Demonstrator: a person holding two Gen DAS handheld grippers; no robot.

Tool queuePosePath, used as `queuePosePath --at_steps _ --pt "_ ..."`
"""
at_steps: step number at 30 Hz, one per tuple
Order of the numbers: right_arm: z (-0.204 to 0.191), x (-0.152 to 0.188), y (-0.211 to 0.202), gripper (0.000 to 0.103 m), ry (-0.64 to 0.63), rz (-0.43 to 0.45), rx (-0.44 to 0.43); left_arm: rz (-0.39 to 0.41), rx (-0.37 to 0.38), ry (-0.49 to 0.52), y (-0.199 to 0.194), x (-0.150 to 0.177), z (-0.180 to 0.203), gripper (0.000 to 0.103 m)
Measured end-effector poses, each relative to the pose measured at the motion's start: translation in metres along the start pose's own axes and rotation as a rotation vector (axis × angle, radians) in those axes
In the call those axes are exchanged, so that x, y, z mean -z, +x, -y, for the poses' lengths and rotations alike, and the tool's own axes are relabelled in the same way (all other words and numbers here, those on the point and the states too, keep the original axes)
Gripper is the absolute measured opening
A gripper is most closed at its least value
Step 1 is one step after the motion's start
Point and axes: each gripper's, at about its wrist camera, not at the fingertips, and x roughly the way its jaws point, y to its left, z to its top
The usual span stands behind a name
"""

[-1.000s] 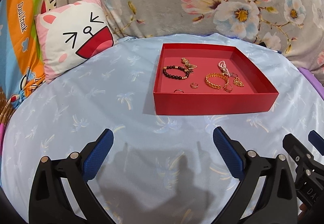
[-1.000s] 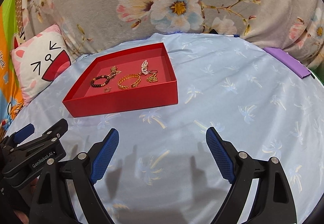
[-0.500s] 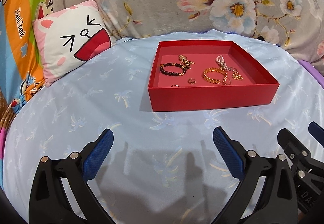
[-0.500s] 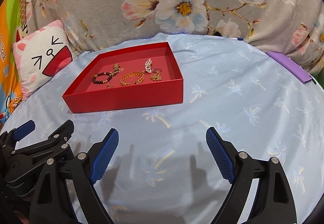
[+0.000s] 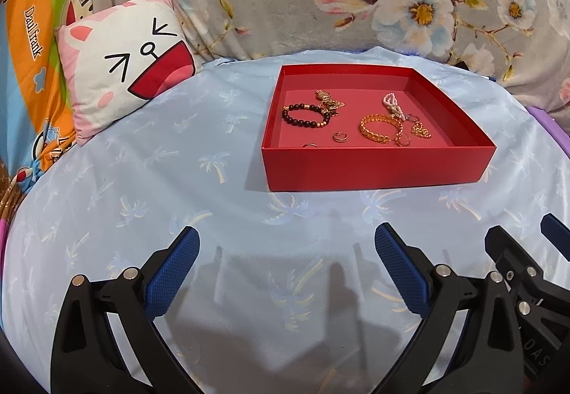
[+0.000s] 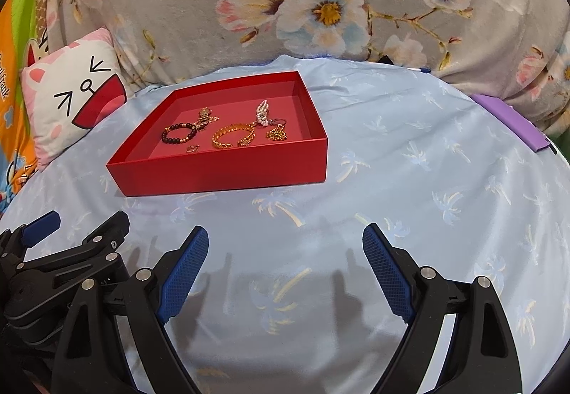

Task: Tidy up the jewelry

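Right wrist view alone shows a purple book (image 6: 513,121); both tongs (image 5: 286,265) (image 6: 285,258) gape wide, empty.

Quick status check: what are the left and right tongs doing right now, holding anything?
Left tongs: open, holding nothing, short of the red tray.
Right tongs: open, holding nothing.

Left gripper (image 5: 286,253): black plastic frame with triangular cut-outs in each arm, silver round-head screws at the pivots, and blue cross-hatched pads (image 5: 171,273) on the fingers. Right gripper (image 6: 285,253): identical build, same blue textured pads (image 6: 386,273). At the lower right of the left wrist view, white lettering, possibly "DAS", marks the neighbouring black body.
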Motion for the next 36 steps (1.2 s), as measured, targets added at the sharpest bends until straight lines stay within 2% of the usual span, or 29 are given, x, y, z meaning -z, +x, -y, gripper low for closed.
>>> queuePosePath --at_steps 36 --pt "0.0010 0.0018 0.0039 0.086 -0.001 -0.017 0.008 0.014 -0.030 -0.002 -0.0033 0.0006 -0.0011 0.096"
